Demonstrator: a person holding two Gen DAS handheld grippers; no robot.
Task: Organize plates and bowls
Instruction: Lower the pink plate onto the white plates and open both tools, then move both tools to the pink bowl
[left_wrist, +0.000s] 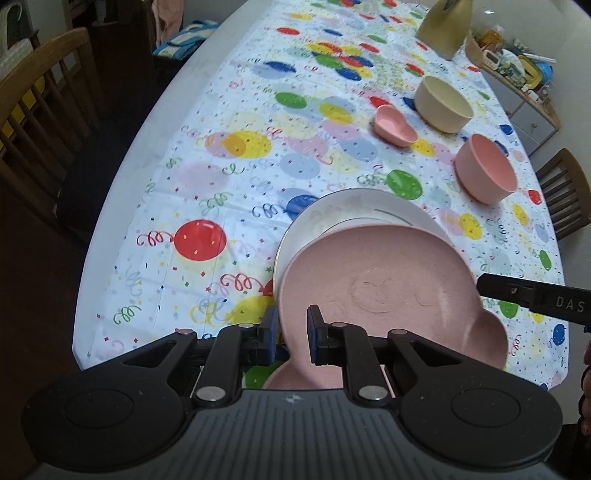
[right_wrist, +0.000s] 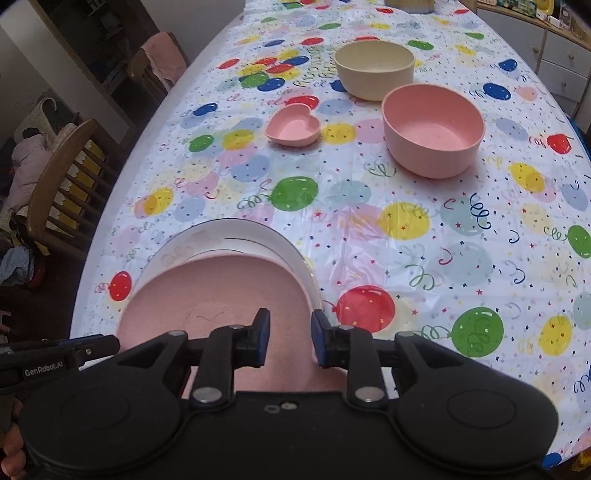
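Plates: a pink plate (left_wrist: 388, 291) with lobed ears lies tilted on top of a white plate (left_wrist: 332, 214) near the close edge of the worktop, covering most of it.
Worktop: long, under a cloth (right_wrist: 424, 229) printed with balloons and streamers; wooden chairs (left_wrist: 40, 122) stand along its side.
Cream bowl (right_wrist: 375, 68): upright, farthest of the dishes, just behind the pink bowl.
Pink bowl (right_wrist: 432, 129): upright, empty, well apart from the plates.
Heart dish (right_wrist: 293, 127): small, pink, heart-shaped, beside the pink bowl and in front of the cream bowl.
Left gripper (left_wrist: 291, 334): its jaws are nearly pressed together, pinching the near rim of the pink plate, one pad below the rim and one on the plate's face.
Right gripper (right_wrist: 290, 338): its jaws stand a little spread over the right part of the pink plate, a gap showing between the blue pads; no pad presses on the rim. In the left wrist view one finger (left_wrist: 517, 291) reaches to the plate's right edge.
Hand: fingertips (right_wrist: 13, 450) show at the lower left corner of the right wrist view.
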